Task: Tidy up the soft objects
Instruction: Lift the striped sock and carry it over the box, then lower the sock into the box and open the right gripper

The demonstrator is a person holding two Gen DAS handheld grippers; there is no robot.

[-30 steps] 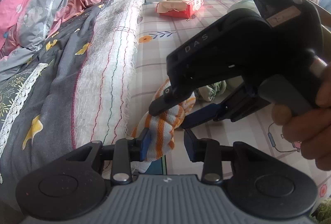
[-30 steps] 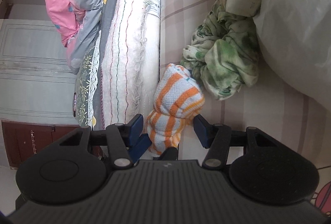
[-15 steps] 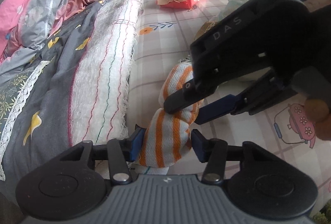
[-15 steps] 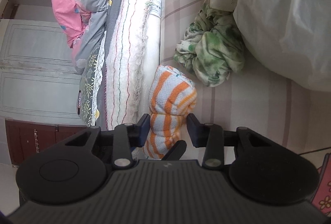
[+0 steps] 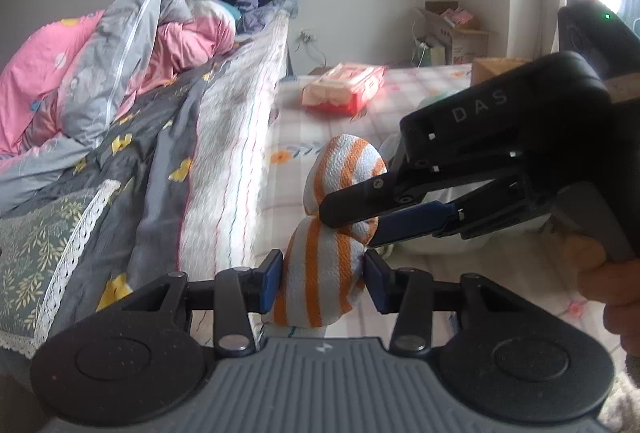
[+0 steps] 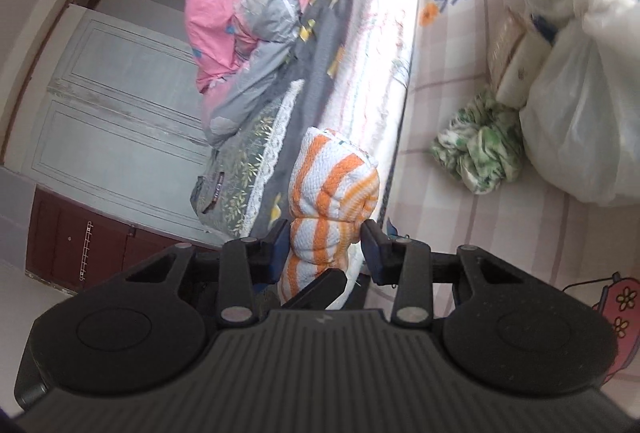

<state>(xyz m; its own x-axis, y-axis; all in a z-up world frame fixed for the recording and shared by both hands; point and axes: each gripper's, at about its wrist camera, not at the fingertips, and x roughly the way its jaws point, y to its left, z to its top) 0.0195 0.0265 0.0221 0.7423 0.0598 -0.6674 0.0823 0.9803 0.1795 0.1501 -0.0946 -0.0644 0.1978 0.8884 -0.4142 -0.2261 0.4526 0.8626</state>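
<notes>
Orange-and-white striped towel point(image 5: 320, 281) clamped between both blue pads of the left hand-held gripper point(image 5: 323, 279) at its lower bulge. Pinched again higher up, at the waist between the two bulges, by the right hand-held gripper point(image 5: 352, 221), reaching in from the right with a bare thumb on its handle. Same roll seen from the right wrist point(image 6: 332, 201), squeezed between the pads of that hand-held gripper point(image 6: 325, 247), with the tip of the left one poking in below. Held up off the bed, over the edge of a white fringed blanket point(image 5: 232, 161). Beyond that, a grey quilt point(image 5: 132, 153) and a pink duvet point(image 5: 48, 73) heaped toward the headboard. On the checked sheet point(image 6: 460, 33), a crumpled green cloth point(image 6: 480, 149) beside a white bag point(image 6: 580, 129). Farther off, a red tissue pack point(image 5: 344, 87).
</notes>
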